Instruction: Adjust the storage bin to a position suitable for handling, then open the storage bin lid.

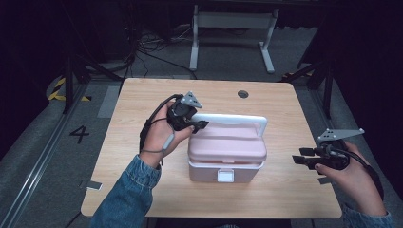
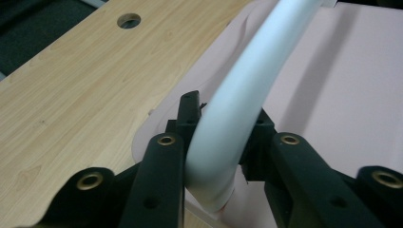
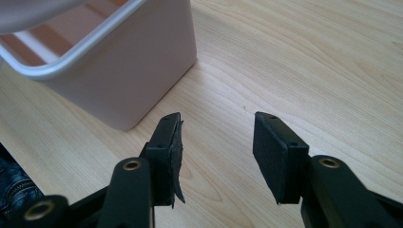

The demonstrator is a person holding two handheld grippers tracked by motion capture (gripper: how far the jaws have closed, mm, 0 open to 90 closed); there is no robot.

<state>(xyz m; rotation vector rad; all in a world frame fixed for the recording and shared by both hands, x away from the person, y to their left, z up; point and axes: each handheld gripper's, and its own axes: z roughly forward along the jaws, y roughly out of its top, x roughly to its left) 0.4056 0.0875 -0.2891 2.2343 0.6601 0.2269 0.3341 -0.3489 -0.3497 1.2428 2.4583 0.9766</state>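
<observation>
A lab — floor cables (image 1: 147,45), hazard tape (image 1: 59,90), dark curtains.

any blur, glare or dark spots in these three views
High view: the table is evenly lit, the surrounding room nearly black, and the picture is a little soft. Left gripper view: the white handle is bright and slightly blurred up close, throwing a soft shadow on the pink lid. Right gripper view: wood grain is sharp, the box corner softer.
</observation>
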